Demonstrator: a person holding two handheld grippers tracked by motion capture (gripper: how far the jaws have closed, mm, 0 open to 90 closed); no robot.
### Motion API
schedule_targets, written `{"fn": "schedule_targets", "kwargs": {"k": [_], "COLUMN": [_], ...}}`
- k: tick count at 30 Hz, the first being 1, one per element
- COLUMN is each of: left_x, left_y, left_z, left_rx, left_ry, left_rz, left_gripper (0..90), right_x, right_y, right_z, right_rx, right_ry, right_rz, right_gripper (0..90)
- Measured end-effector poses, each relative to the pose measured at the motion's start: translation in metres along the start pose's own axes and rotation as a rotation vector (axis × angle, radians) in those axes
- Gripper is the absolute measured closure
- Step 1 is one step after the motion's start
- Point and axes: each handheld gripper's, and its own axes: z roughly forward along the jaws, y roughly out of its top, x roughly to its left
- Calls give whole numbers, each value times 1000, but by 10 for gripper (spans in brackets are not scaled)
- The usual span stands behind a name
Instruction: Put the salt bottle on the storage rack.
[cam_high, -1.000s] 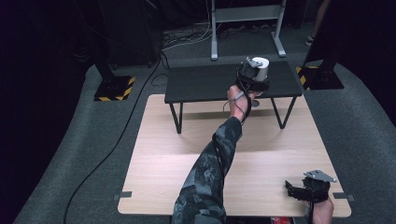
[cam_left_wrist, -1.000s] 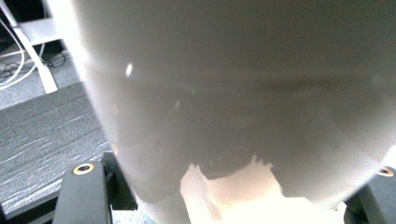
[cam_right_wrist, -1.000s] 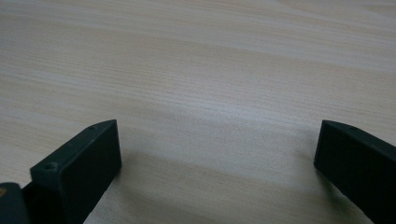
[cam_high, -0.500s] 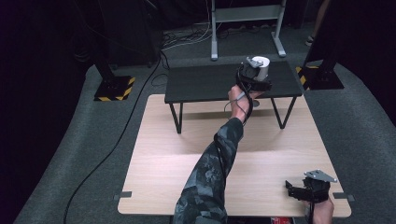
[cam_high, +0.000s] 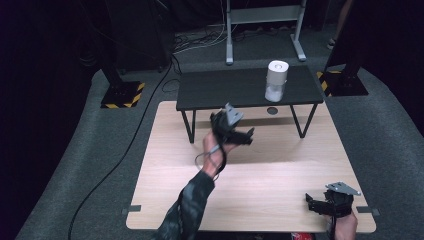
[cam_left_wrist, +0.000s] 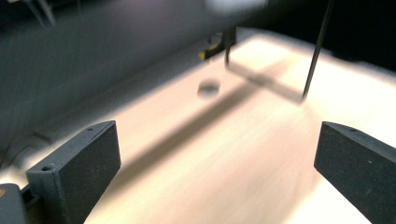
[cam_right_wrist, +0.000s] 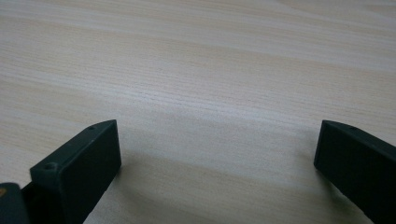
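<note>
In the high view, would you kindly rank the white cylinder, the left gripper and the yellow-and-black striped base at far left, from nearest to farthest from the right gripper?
Measured from the right gripper at the wooden table's near right corner:
1. Left gripper, held above the middle of the table.
2. White cylinder, upright on the right part of the black side table.
3. Yellow-and-black striped base, on the floor at far left.
</note>
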Motion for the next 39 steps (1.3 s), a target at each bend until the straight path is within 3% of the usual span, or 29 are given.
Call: {"fn": "schedule_targets", "kwargs": {"k": [1, 3, 5, 6, 10, 11, 12, 13, 17, 20, 39], "left_x": [0, 1, -1, -1, -2, 0, 0, -1, -4, 5, 6], "left_y": [0, -32, -84, -84, -124, -133, -133, -131, -133, -133, -133], "left_z": [0, -10, -21, -21, -29, -29, -29, -26, -30, -28, -26], "left_rx": [0, 29, 106, 106, 202, 234, 234, 281, 273, 282, 280], "left_ry": [0, 18, 59, 59, 82, 70, 70, 71, 74, 46, 47], "left_rz": [0, -27, -93, -93, -162, -185, -185, -184, -168, -208, -199], "left_gripper": [0, 0, 0, 0, 0, 0, 0, 0, 1, 0, 3], "right_x": [0, 0, 1, 1, 3, 4, 4, 4, 5, 5, 6], "right_y": [0, 0, 0, 0, 1, 1, 1, 1, 1, 1, 0], "right_z": [0, 0, 0, 0, 0, 1, 1, 1, 1, 1, 1], "right_rx": [0, 1, 0, 0, 5, 6, 6, 8, 7, 7, 5], "right_ry": [0, -2, -5, -5, -16, -18, -18, -21, -24, -24, -30], "right_rz": [0, -2, -1, -1, -3, -5, -5, -7, -1, -1, -1], "right_gripper": [0, 0, 0, 0, 0, 0, 0, 0, 0, 0, 0]}}
